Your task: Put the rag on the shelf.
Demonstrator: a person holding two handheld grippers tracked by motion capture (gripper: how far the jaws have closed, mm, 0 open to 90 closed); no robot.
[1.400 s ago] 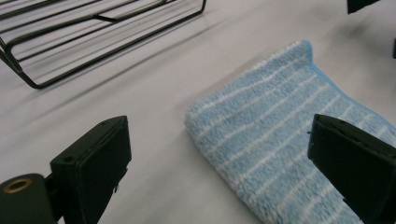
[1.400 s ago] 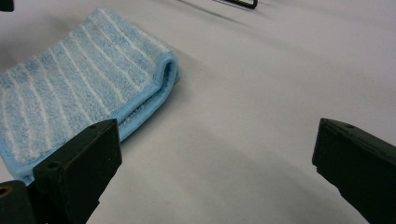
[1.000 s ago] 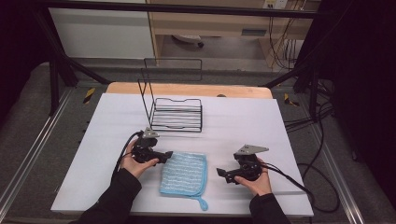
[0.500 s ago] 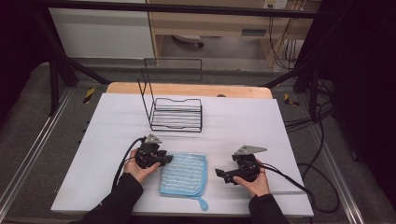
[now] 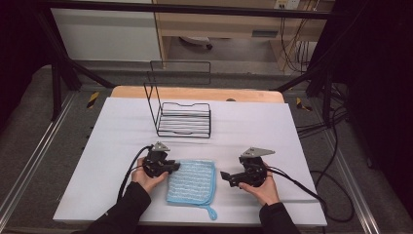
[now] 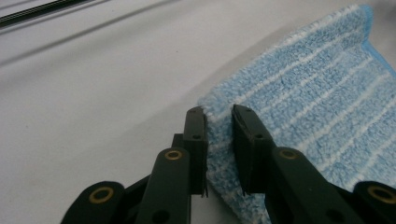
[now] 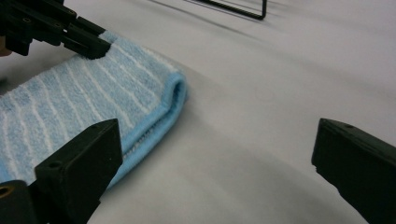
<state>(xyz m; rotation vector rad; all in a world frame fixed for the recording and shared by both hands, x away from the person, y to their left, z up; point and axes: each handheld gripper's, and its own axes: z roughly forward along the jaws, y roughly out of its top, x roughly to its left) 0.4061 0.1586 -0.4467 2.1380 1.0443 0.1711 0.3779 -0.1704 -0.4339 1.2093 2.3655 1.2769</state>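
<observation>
Pinching left edge of blue striped cloth (image 6: 299, 112), lower centre on table (image 5: 292, 126); my left gripper (image 6: 219, 122) jaws just closed narrow on it. Right gripper (image 7: 210, 154) wide, empty. Risk: shallow bite, cloth slips out.

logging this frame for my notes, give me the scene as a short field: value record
surface: white table
cloth: folded blue striped cloth, loop at its near corner
left gripper: jaws have just been closing on the cloth's corner, pinching its edge
right gripper: open, beside the cloth's folded edge, not touching
rack: black wire rack, behind the cloth, apart from it
</observation>
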